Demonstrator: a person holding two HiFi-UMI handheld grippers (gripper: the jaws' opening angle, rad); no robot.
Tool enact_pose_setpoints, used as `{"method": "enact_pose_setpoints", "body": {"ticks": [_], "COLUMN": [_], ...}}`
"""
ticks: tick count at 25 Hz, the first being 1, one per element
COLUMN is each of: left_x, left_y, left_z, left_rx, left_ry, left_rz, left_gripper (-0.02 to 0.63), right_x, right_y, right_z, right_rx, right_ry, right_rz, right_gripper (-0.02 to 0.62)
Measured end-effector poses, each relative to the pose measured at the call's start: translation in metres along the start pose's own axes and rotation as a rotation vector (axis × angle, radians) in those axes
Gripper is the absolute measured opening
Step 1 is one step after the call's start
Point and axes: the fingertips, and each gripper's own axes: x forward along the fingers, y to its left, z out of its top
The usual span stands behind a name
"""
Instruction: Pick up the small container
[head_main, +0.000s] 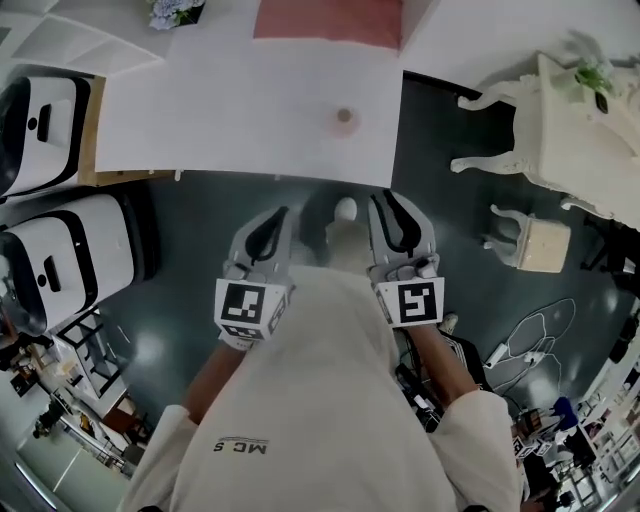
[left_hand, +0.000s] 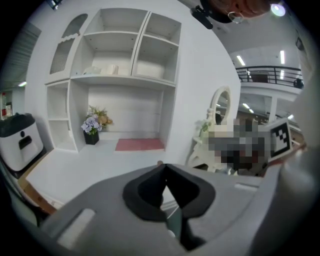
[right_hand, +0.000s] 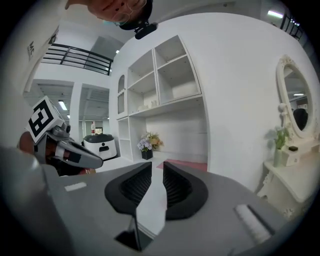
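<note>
Well, the wide white desk top (head_main: 250, 110) lies ahead of me and below. A flat red rectangular mat (head_main: 328, 20) sits at its far edge, under the white shelves. Both my tools hang short of the desk, over the dark floor and close to my chest.

My right gripper (right_hand: 157, 167) has its ribbed black jaws parted by a narrow gap, with nothing between them. My left gripper (left_hand: 165, 168) has its jaws closed tip to tip, also on nothing.

The small round pinkish container (head_main: 345, 118) stands alone on the bare white surface. It is nearer the desk's right side, well apart from the mat and from both tools.

I judge the reach has yet to begin, so the work now is the approach. The right gripper lines up better, being almost straight behind the container. Its present gap looks too narrow to me, so I would spread the jaws wider before going in. I would come in low and level so the pads pass on either side. Then I would close gently, because something this small could skid or tip if one jaw touches first. The left can stay clear.
</note>
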Motion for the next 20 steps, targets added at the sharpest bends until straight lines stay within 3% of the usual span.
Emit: {"method": "enact_pose_setpoints", "body": {"ticks": [10, 20], "left_x": [0.075, 0.130], "left_y": [0.025, 0.059], "left_z": [-0.014, -0.052], "left_rx": [-0.034, -0.050], "left_ry": [0.058, 0.094], "left_rz": [0.032, 0.035], "left_gripper": [0.002, 0.002], "right_x": [0.095, 0.155], "right_y": [-0.034, -0.049], "right_z": [-0.041, -0.101], "right_rx": [-0.050, -0.074], "right_ry": [0.030, 0.059], "right_rz": [0.070, 0.053], "right_gripper": [0.112, 0.172]}}
